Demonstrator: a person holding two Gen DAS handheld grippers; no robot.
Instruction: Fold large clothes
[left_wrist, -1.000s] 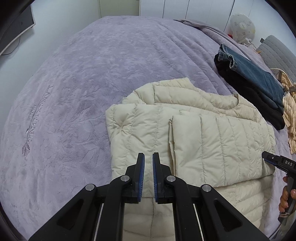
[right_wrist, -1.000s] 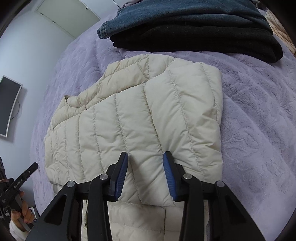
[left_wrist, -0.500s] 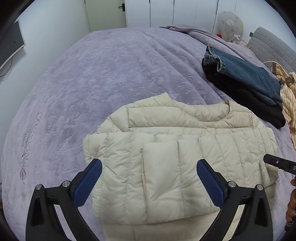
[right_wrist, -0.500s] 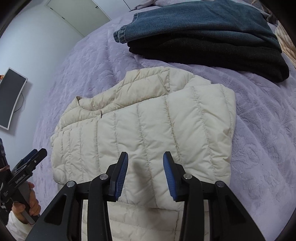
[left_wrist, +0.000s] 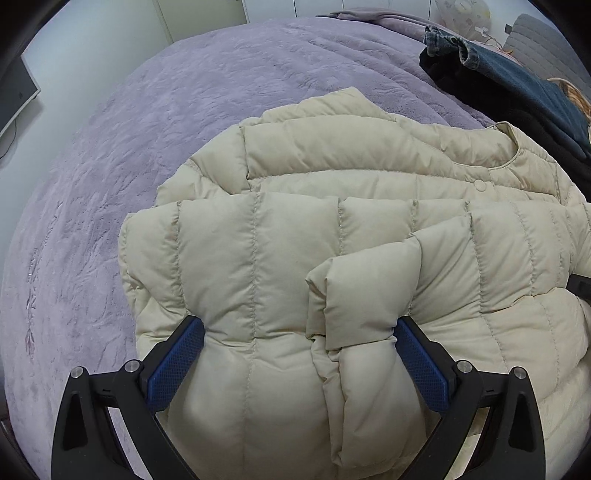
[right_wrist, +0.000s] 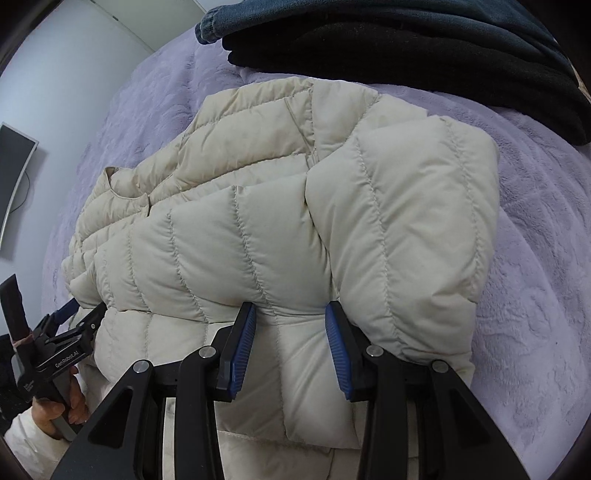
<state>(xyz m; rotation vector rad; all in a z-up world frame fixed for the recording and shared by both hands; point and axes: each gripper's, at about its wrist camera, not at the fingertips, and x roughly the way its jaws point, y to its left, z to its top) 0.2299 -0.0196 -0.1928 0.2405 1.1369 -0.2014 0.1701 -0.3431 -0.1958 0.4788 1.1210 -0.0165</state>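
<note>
Light: soft, even indoor light, moderately bright, no glare.
Shadows: faint, in the jacket's (left_wrist: 332, 258) quilted folds.
Focus: sharp at centre in both views.
Edges: strong fisheye bending; black vignette in the corners.

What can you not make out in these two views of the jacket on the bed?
- Jacket hem: cut off by the bottom edge, both wrist views.
- Bed under the jacket: covered by it.
- Right claw in the left wrist view: only a sliver at the right edge.
- Black garment under the jeans: its type is hidden by folds and the top edge.
</note>
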